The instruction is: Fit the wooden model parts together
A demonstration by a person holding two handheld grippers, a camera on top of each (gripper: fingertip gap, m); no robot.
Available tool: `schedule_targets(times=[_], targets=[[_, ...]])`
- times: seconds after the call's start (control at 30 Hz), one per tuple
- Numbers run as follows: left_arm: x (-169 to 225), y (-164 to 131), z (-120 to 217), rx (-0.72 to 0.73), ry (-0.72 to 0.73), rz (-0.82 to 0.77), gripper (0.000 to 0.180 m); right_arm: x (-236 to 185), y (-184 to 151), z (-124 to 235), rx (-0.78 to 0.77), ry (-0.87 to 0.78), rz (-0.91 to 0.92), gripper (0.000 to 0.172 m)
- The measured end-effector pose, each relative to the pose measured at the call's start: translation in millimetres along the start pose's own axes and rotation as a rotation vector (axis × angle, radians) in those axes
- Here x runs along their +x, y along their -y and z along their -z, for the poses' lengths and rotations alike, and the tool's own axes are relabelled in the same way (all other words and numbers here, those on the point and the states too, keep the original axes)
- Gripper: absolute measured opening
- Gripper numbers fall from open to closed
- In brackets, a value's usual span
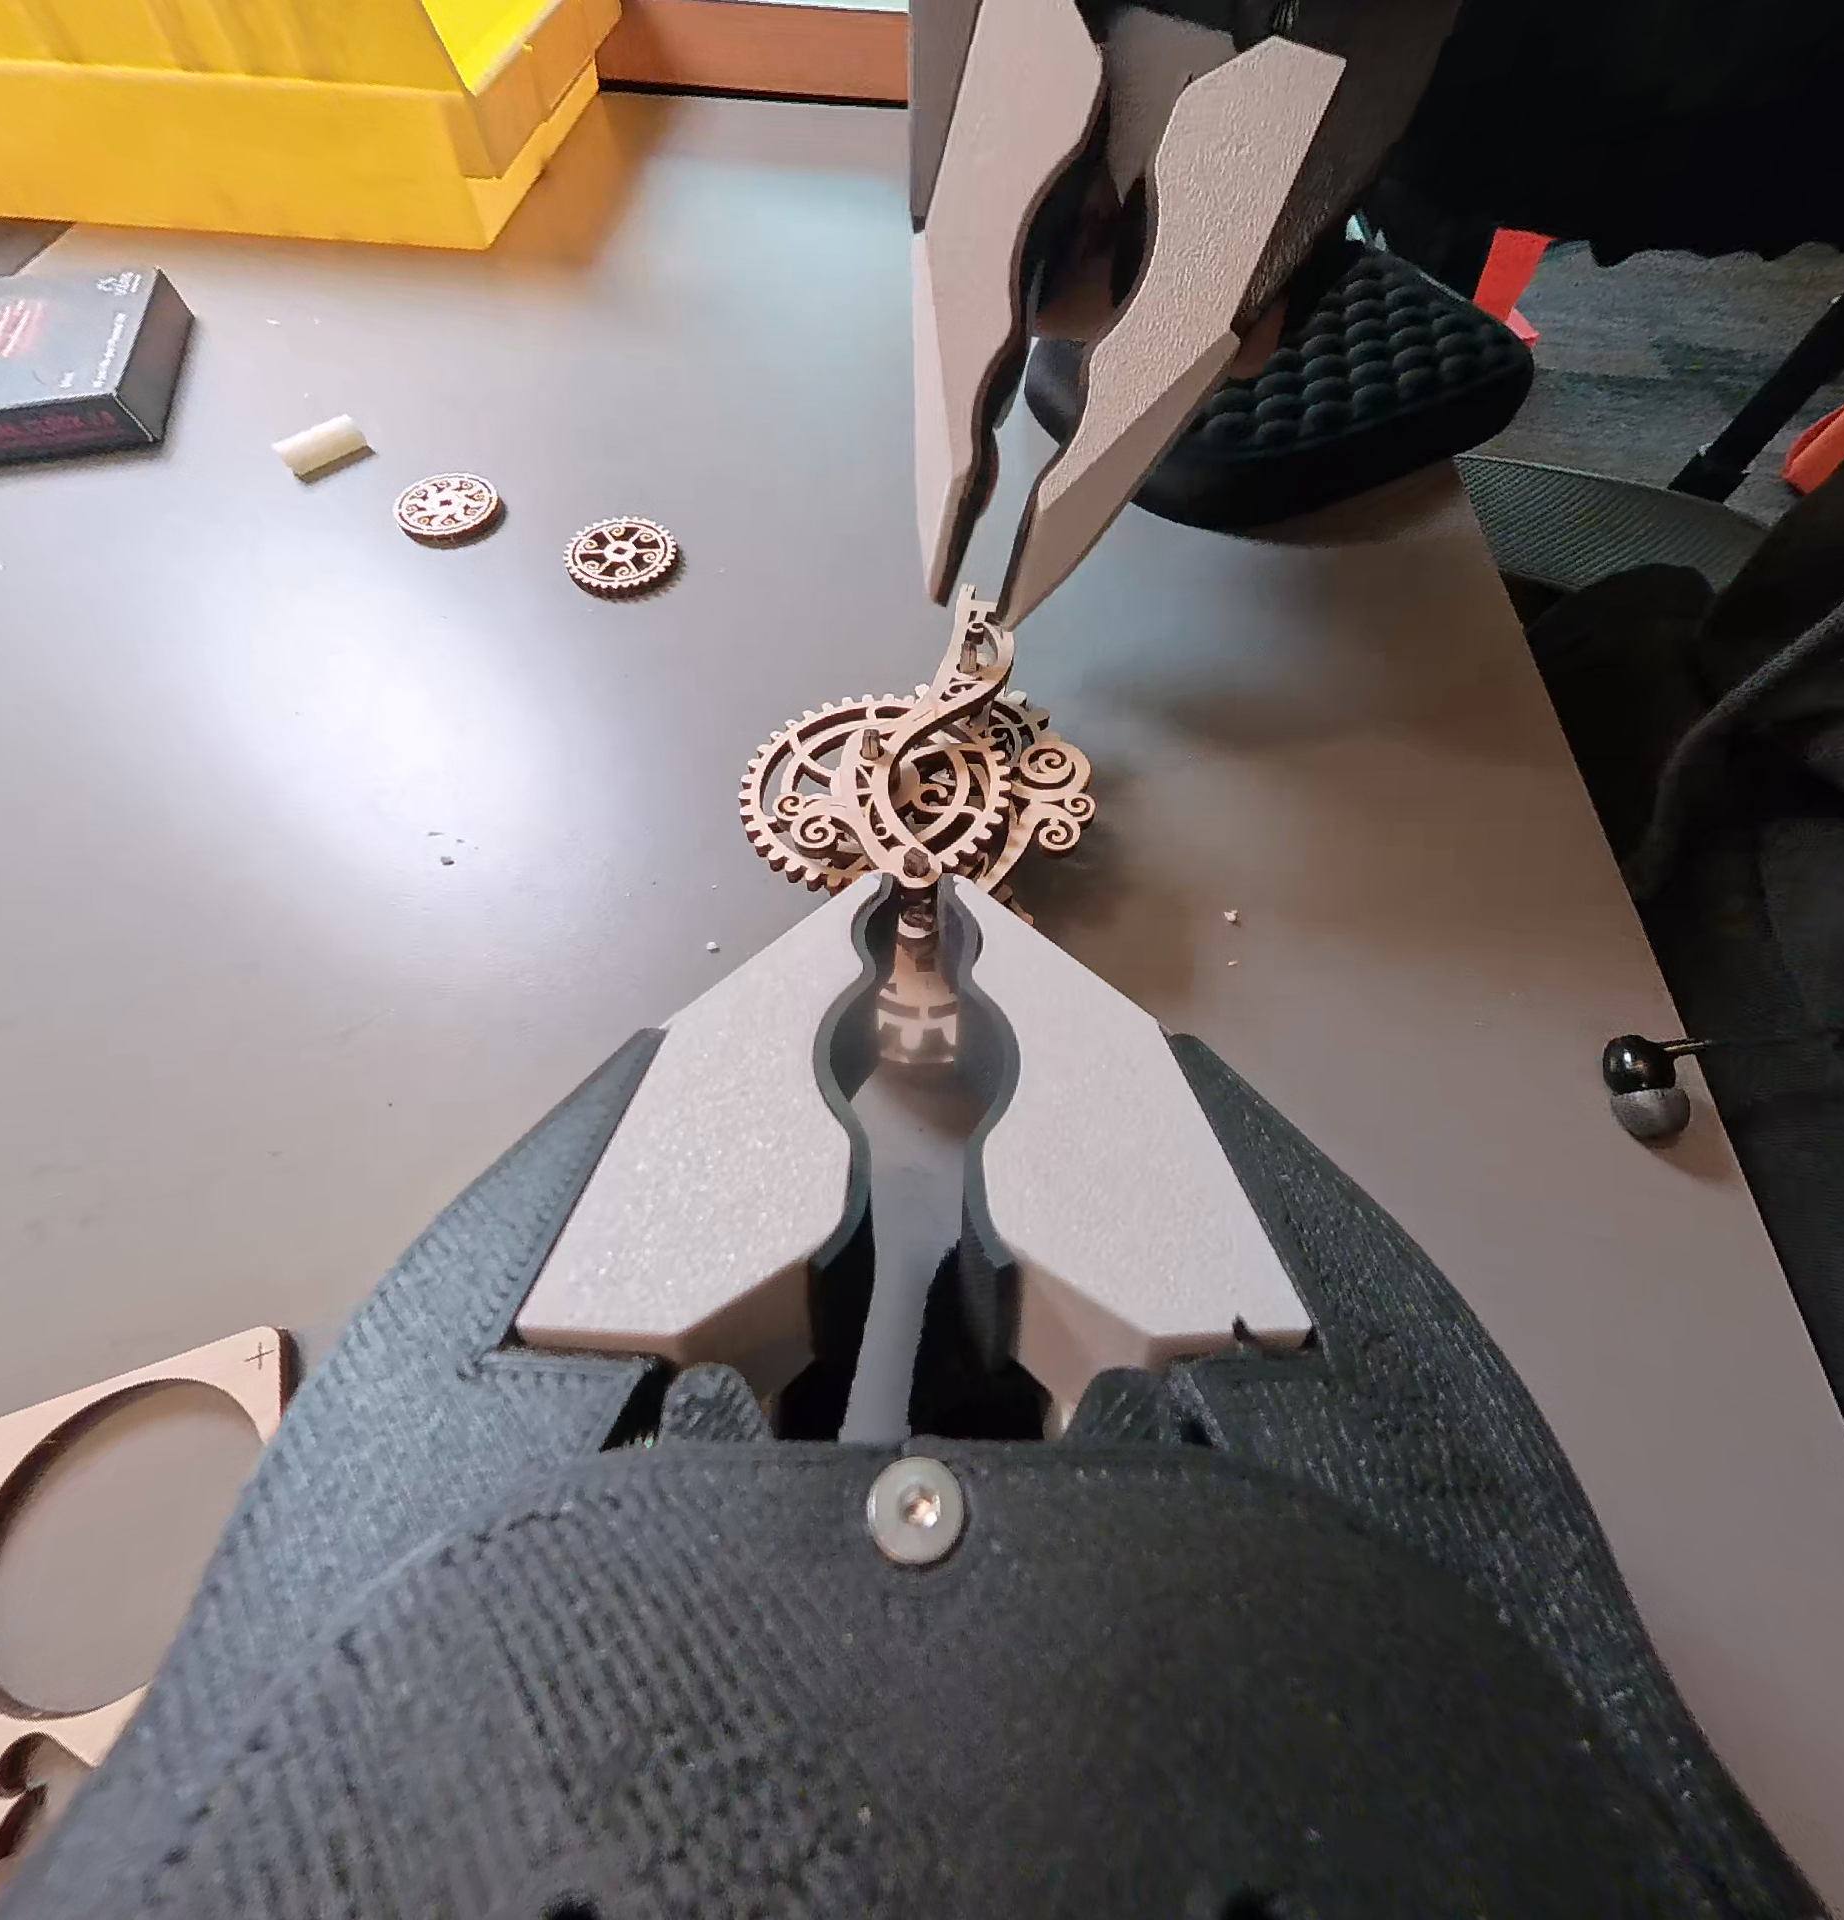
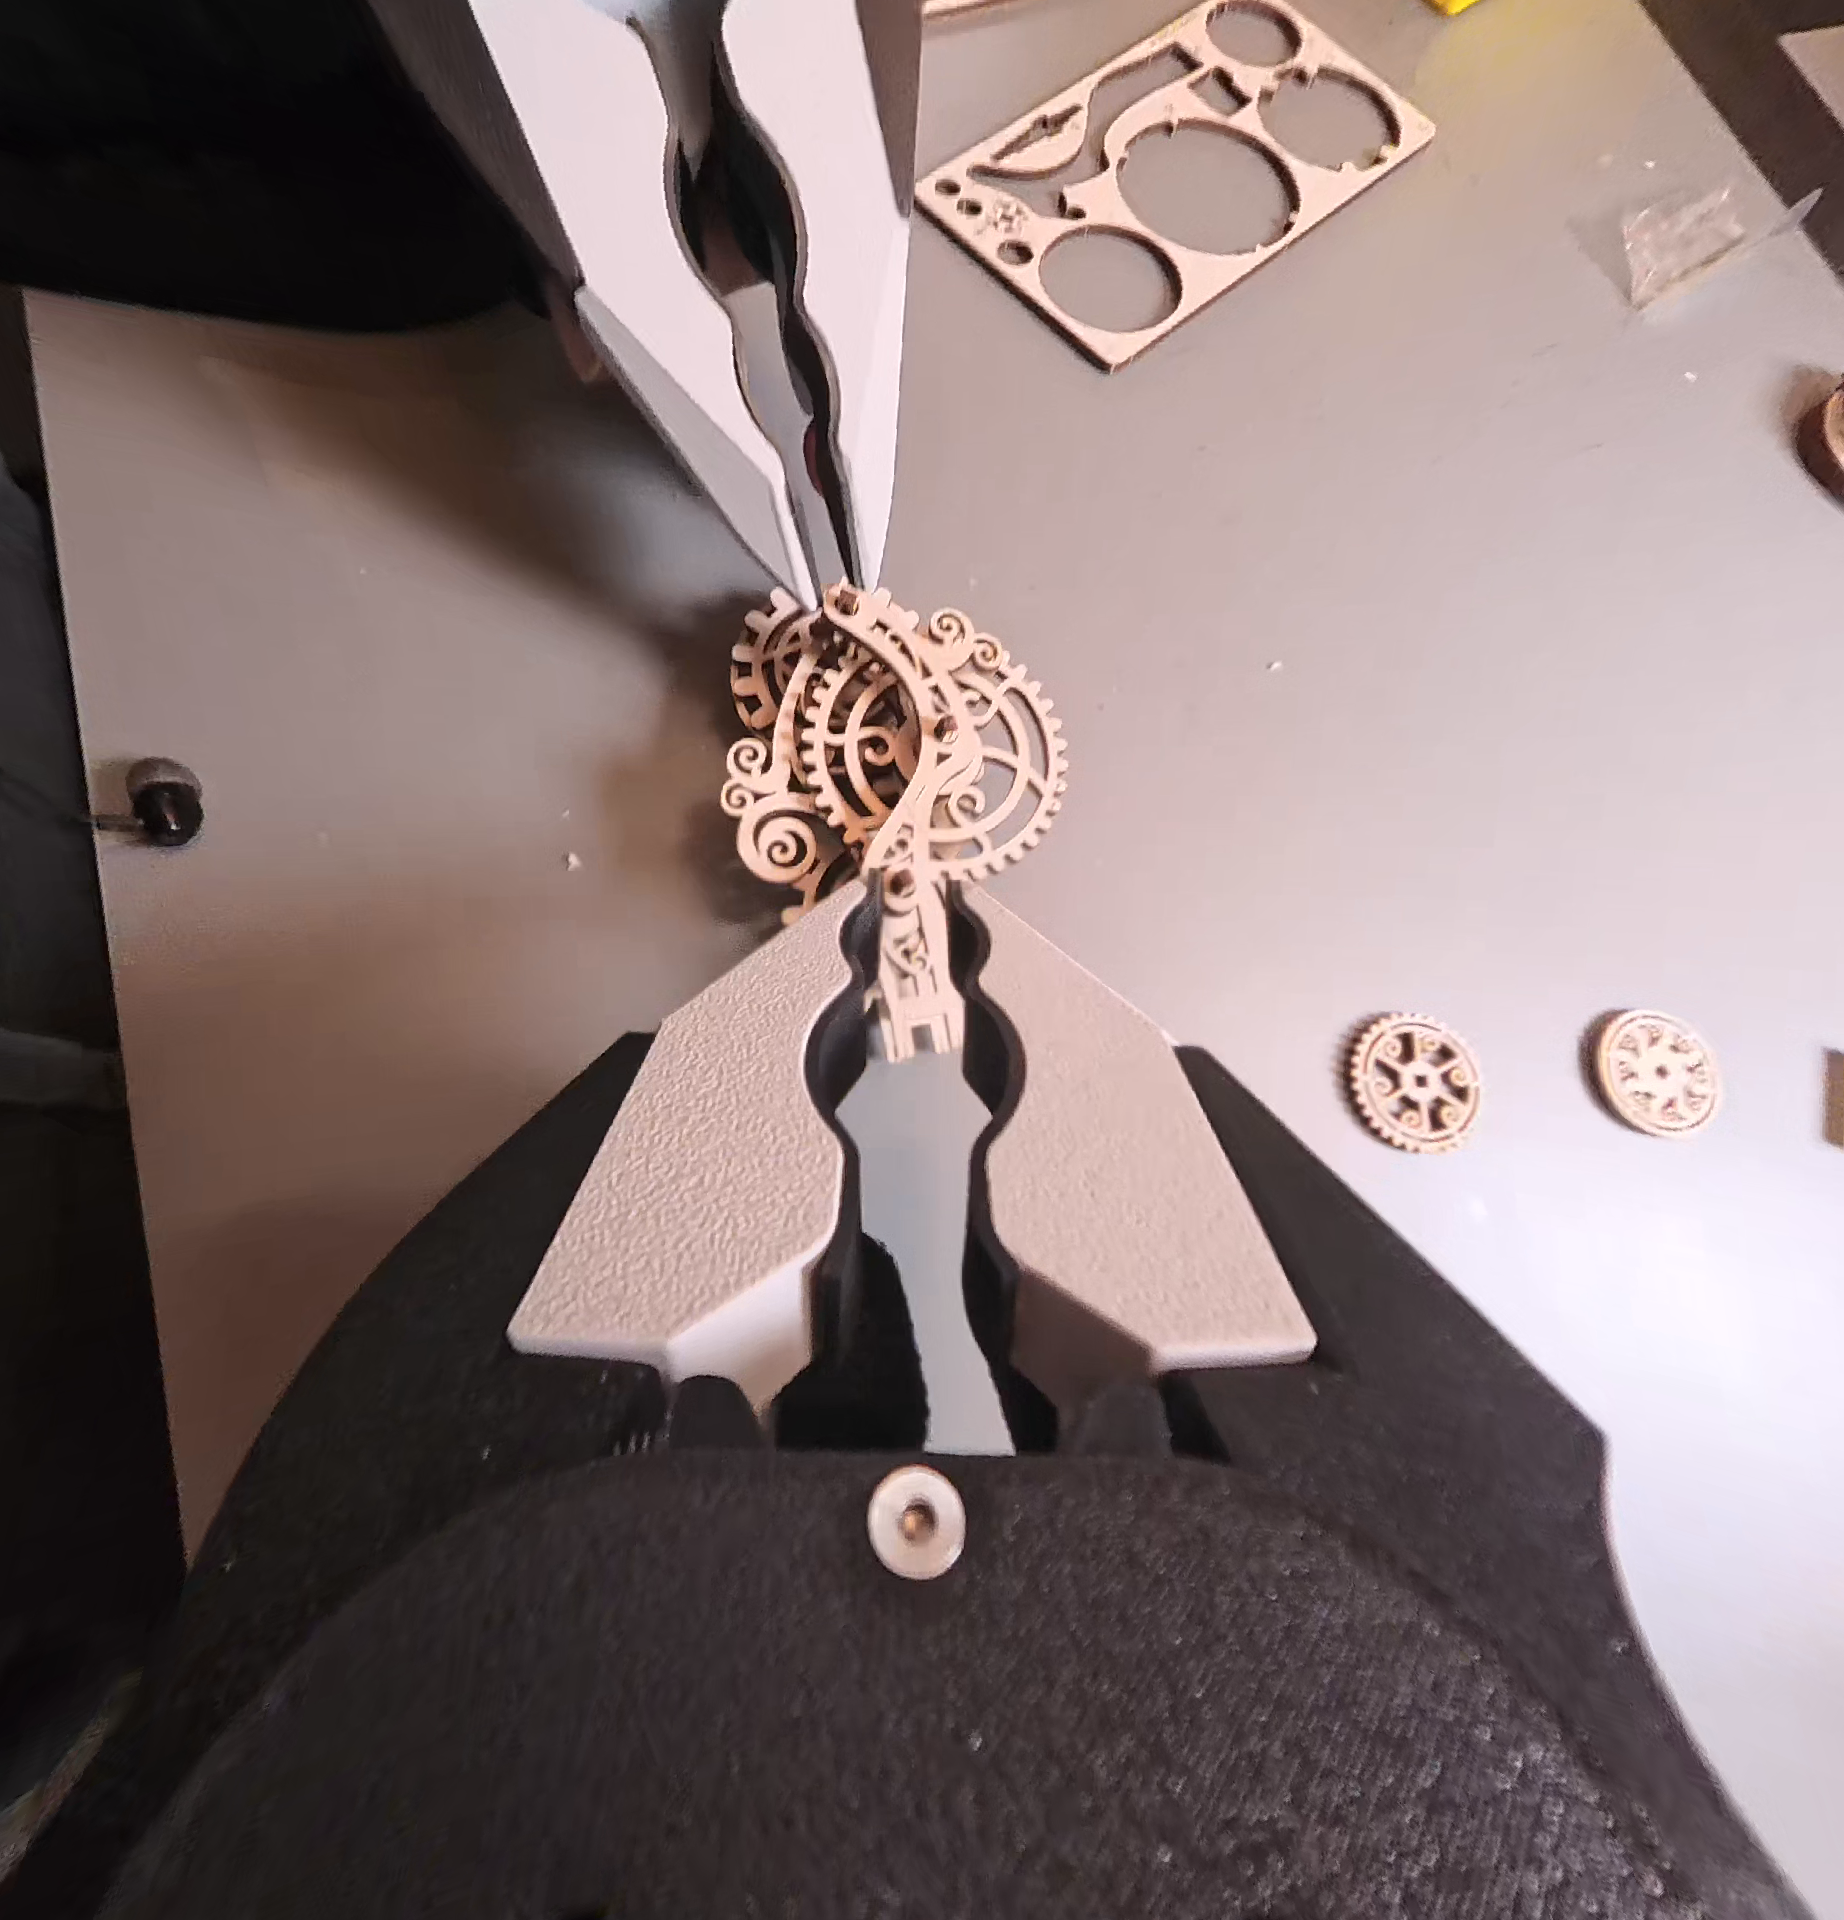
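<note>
Left gripper (image 1: pixel 913 894) fingers, wooden model (image 1: pixel 913 790) pinched, right gripper (image 2: pixel 913 894) opposite

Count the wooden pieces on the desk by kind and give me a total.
Assembled gear model, gripped at opposite ends by the left claw and right claw: 1
Loose toothed gear: 1
Loose round disc with no visible teeth: 1
Punched-out wooden sheet: 1
Total: 4

Pale tan scrollwork model (image 1: pixel 913 790); yellow box (image 1: pixel 274 114); grey table (image 1: pixel 378 935).
</note>
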State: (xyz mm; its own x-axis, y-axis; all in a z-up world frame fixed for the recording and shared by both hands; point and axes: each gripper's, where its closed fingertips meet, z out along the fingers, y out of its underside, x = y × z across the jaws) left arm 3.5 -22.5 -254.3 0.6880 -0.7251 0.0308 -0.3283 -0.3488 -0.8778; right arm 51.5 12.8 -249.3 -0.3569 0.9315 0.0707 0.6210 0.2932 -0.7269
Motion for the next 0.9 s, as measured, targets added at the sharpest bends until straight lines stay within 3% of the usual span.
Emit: schedule_targets(times=[0.17, 0.6, 0.77, 0.9], targets=[[0, 0, 0, 0.001, 0.001, 0.001, 0.005, -8, -8, -6, -0.004, 0.023, -0.008, 0.001], [0, 1, 1, -0.001, 0.001, -0.011, 0.005, -4, -11, -5, -0.023, 0.030, -0.039, 0.007], [1, 0, -1, -0.013, 0.012, -0.035, 0.010, 28, 1, 15, 0.044, -0.046, -0.089, 0.009], [-3, 7, 5, 0.025, 0.023, -0.019, 0.016, 79, -20, 27, -0.018, -0.171, -0.132, 0.017]])
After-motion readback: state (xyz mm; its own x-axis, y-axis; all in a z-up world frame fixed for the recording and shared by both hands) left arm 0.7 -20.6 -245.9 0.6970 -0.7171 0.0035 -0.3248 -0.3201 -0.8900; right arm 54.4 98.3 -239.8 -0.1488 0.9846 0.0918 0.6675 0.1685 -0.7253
